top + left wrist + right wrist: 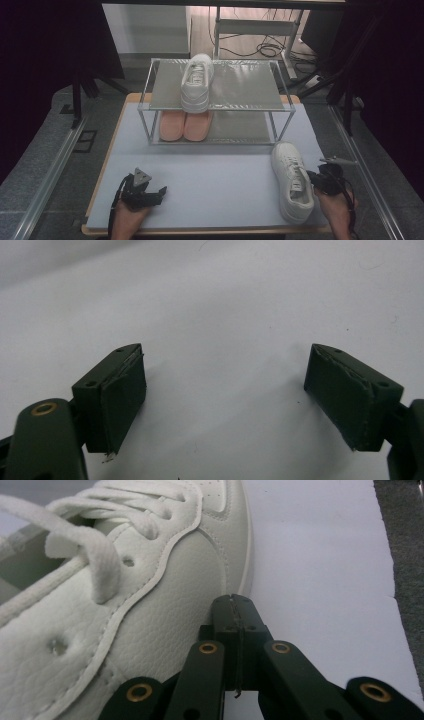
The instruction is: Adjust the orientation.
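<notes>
Right gripper (233, 600) has its jaws pressed flat together with nothing between them, the tips resting against the outer side of the white shoe (125, 615) low down near the sole. Closed like that it seems meant to nudge or steady the shoe rather than lift it. In the high view that shoe (291, 181) lies on the worktop (210, 170) at the near right, toe toward the shoe rack (215, 102), well apart from its mate (196, 82) on the top shelf. A pink pair (184, 125) fills the lower shelf beneath. Left gripper (225, 390) rests at the near left with jaws wide apart and empty, probably parked clear of the work.
</notes>
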Demonstrator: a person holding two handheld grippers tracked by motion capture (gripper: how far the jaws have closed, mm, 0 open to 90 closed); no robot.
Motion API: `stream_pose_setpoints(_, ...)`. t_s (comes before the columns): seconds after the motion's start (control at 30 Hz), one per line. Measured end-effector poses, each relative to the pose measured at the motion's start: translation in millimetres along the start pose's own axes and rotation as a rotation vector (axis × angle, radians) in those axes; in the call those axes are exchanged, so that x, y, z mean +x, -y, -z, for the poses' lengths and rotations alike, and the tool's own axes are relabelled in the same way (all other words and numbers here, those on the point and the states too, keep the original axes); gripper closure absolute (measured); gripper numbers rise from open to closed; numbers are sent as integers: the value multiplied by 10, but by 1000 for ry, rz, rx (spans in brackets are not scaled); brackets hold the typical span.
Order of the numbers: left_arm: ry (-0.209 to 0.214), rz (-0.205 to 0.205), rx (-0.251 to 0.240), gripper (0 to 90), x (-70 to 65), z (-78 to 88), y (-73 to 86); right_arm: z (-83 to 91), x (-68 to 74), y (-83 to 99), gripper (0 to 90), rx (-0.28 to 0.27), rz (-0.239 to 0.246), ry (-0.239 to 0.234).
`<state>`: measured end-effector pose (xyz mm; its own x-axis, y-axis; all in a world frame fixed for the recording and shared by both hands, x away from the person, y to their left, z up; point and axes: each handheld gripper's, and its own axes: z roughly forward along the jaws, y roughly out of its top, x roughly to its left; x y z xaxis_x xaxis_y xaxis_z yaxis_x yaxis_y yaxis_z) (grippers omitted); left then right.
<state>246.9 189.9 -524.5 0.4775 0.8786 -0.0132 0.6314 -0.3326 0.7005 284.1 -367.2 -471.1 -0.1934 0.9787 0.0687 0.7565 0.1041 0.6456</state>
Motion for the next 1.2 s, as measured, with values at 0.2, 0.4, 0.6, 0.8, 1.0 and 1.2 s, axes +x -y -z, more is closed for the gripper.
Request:
stream_pose_setpoints(0.2, 0, 0, 0, 170, 0, 0, 0, 1, 57, 8, 900, 0, 16, 5)
stream_pose_setpoints(0.4, 0, 0, 0, 170, 0, 0, 0, -1, 94, 27, 900, -7, 23, -32)
stream_pose_setpoints(0.6, 0, 0, 0, 170, 0, 0, 0, -39, 92, -22, 900, -4, 17, -58)
stream_pose_setpoints(0.8, 0, 0, 0, 170, 0, 0, 0, -64, 181, -37, 900, -9, 38, -63)
stream_pose_setpoints(1.0, 0, 0, 0, 170, 0, 0, 1, -110, 311, -66, 900, -8, 56, -93)
stream_pose_setpoints(1.2, 0, 0, 0, 170, -1, 0, 1, -123, 334, -55, 900, -4, 70, -112)
